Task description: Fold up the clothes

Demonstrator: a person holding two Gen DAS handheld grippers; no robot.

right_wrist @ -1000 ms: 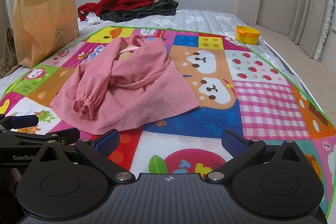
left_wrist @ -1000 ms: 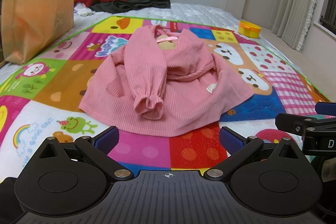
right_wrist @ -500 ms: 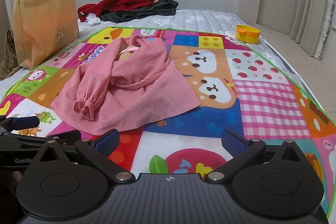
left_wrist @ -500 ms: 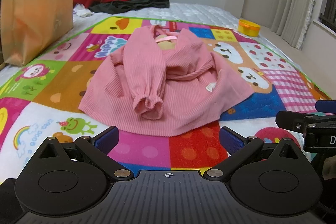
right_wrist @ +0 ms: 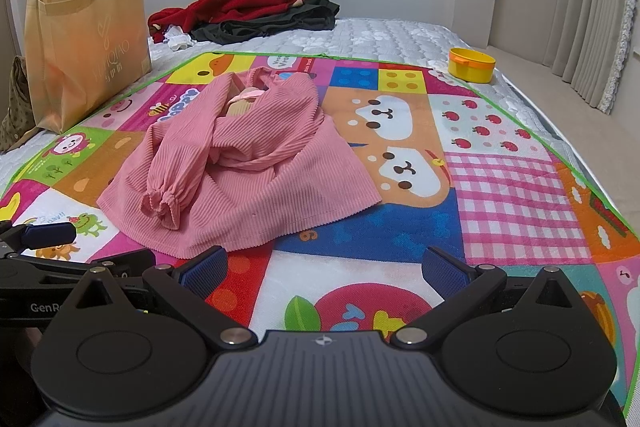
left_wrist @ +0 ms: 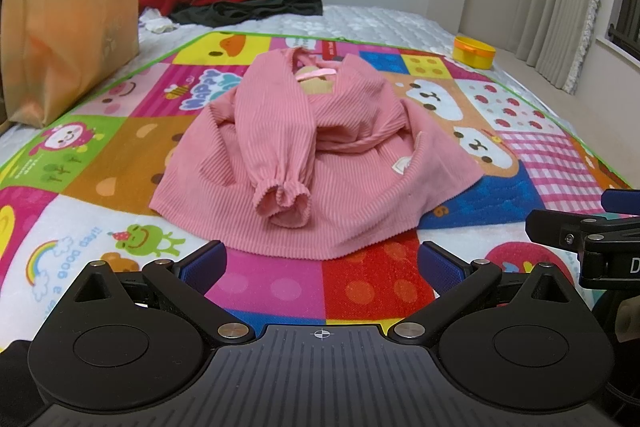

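Top (left_wrist: 320, 163): pink ribbed child's garment, lying flat on the mat (left_wrist: 372, 283), about mid-mat and a little left of centre in the right wrist view (right_wrist: 240, 167).
Axis: long axis runs near to far; neck at the far end, hem at the near end.
Sleeves: both folded in over the body; the left one runs down the front and its gathered cuff (left_wrist: 282, 197) ends short of the hem.
Left gripper (left_wrist: 320, 265): fingers spread wide, nothing between them, just near the hem and not touching it.
Right gripper (right_wrist: 324, 267): fingers spread wide, holding nothing, over bare mat to the right of the hem's near corner.
Mat: bright cartoon patchwork spread over a grey quilted bed (right_wrist: 380, 35).
Bag (right_wrist: 86, 43): tan tote, upright at the far left, off the mat.
Clothes pile (right_wrist: 244, 7): red and dark garments heaped at the far end by the wall.
Bowl (right_wrist: 471, 65): yellow, far right, just off the mat's corner.
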